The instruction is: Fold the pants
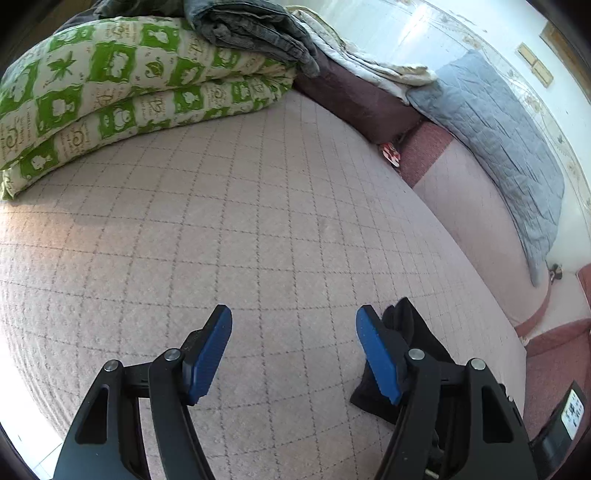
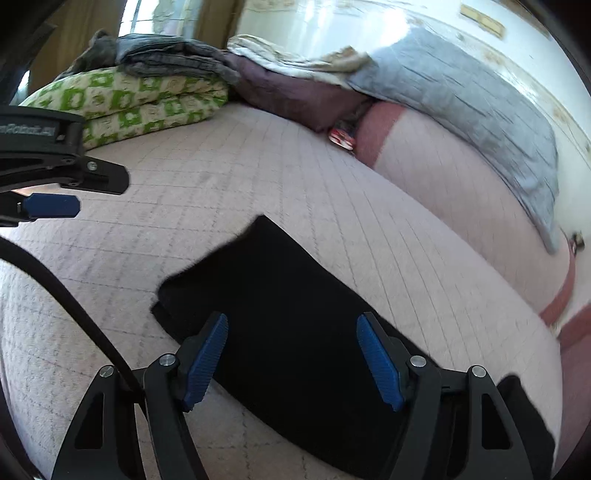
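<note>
The black pants [image 2: 295, 317] lie flat in a folded block on the pink quilted bed [image 2: 258, 177]. My right gripper [image 2: 291, 354] is open and empty, its blue pads held just above the near part of the pants. My left gripper [image 1: 293, 350] is open and empty over bare bed, with one end of the pants [image 1: 402, 332] showing behind its right finger. The left gripper also shows at the left edge of the right wrist view [image 2: 51, 205], left of the pants and apart from them.
A folded green-and-cream quilt [image 1: 129, 92] with dark grey clothes [image 1: 251, 33] on top sits at the back left. A maroon cushion [image 1: 354, 99], white bedding and a grey-blue blanket [image 1: 498, 147] lie along the far wall. A black cable [image 2: 74, 306] crosses the right wrist view at left.
</note>
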{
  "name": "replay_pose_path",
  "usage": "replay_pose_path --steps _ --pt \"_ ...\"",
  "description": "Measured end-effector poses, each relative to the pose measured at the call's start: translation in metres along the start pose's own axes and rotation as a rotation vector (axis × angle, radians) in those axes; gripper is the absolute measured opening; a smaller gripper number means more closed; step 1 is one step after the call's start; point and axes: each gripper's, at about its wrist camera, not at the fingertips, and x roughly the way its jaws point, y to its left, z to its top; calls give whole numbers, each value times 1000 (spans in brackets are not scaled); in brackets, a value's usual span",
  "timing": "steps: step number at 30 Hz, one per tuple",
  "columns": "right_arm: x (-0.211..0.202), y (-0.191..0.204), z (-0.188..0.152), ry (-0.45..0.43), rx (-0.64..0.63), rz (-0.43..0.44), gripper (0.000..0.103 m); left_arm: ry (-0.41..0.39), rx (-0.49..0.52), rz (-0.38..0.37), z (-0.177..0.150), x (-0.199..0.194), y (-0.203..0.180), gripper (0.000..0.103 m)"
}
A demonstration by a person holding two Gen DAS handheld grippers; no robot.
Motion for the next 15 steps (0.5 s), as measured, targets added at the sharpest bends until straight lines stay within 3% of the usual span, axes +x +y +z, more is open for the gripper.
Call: replay_pose_path --steps 3,7,12,15 --pt "-3 7 6 3 -9 69 76 9 -18 33 4 3 10 69" --pt "2 -18 23 44 41 151 74 115 -46 -51 -7 14 16 68" --pt "42 -70 67 177 99 381 76 196 32 -140 -30 27 -13 64" --pt "77 -72 86 284 85 500 75 217 76 -168 -40 35 -30 64"
